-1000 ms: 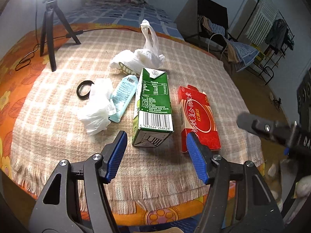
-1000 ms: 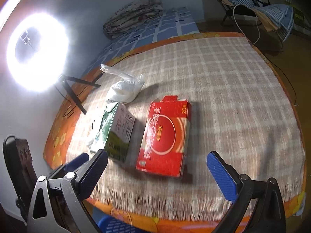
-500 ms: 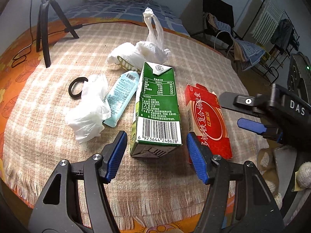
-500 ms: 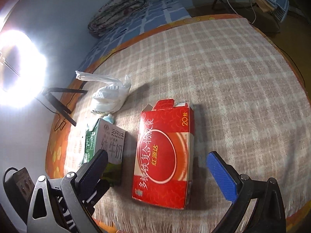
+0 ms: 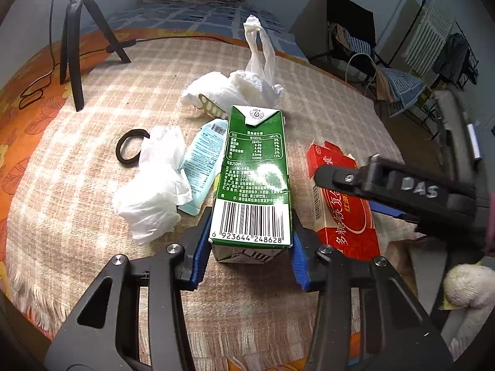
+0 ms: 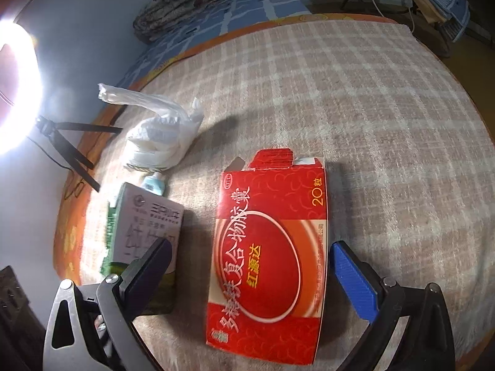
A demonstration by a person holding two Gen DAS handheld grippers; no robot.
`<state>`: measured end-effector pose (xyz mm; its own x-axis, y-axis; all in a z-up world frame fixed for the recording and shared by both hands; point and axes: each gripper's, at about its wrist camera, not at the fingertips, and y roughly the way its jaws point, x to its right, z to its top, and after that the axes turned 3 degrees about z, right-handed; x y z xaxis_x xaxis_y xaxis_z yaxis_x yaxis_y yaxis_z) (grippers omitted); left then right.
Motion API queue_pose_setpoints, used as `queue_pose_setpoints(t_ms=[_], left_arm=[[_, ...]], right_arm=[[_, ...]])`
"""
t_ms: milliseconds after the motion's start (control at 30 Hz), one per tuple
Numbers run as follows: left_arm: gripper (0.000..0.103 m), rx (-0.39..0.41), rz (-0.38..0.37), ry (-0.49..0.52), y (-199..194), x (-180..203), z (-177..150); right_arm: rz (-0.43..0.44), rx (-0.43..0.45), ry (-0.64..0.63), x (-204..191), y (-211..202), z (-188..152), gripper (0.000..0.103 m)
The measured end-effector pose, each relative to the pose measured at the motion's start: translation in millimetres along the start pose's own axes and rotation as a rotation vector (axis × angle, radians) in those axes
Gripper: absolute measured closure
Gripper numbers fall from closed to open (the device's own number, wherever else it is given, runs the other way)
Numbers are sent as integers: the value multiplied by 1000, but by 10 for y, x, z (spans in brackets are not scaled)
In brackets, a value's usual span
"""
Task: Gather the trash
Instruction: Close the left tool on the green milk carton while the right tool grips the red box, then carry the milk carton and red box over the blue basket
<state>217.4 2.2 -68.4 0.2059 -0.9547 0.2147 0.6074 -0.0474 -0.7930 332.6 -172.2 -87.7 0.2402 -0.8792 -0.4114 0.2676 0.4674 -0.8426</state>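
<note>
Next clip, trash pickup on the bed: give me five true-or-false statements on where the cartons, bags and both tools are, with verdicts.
1. The green milk carton lies between the left tool's pads. True; its jaws are closing.
2. The right tool straddles the red box, jaws apart. True.
3. The red box lies left of the milk carton in the left wrist view. False; right.
4. The black ring sits on the red box. False; on the blanket, beside a crumpled white bag.
5. The pale blue tube touches the carton. True.
</note>
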Motion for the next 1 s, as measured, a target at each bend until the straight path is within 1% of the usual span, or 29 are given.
queue_pose_setpoints(t_ms=[167, 233, 267, 300, 333, 433, 533, 667, 733, 1000], left_arm=[[58, 15, 2, 3, -70, -30, 7], [58, 19, 1, 2, -100, -46, 5], [58, 20, 1, 1, -112, -51, 3], [59, 22, 2, 2, -123, -52, 3], [59, 24, 4, 4, -135, -56, 1], [59, 29, 5, 5, -176, -68, -9], [59, 37, 5, 6, -234, -81, -9], [59, 56, 7, 17, -348, -78, -24], [59, 63, 8, 23, -398, -73, -38], [59, 93, 1, 43, -649, -71, -82]], right_arm=[[-54, -27, -39, -27, 125, -12, 0], [-93, -28, -78, -70, 145, -29, 3], [-111, -29, -95, -89, 147, -35, 10], [-125, -29, -109, -105, 140, -41, 18], [-134, -28, -119, -115, 133, -44, 20], [-102, -17, -109, -104, 80, -67, 21], [-89, 7, -108, -90, -21, -81, 22], [-82, 47, -140, -137, -196, -104, 22], [-80, 63, -158, -222, -268, -111, 22], [-80, 119, -242, -389, -620, -271, 22]])
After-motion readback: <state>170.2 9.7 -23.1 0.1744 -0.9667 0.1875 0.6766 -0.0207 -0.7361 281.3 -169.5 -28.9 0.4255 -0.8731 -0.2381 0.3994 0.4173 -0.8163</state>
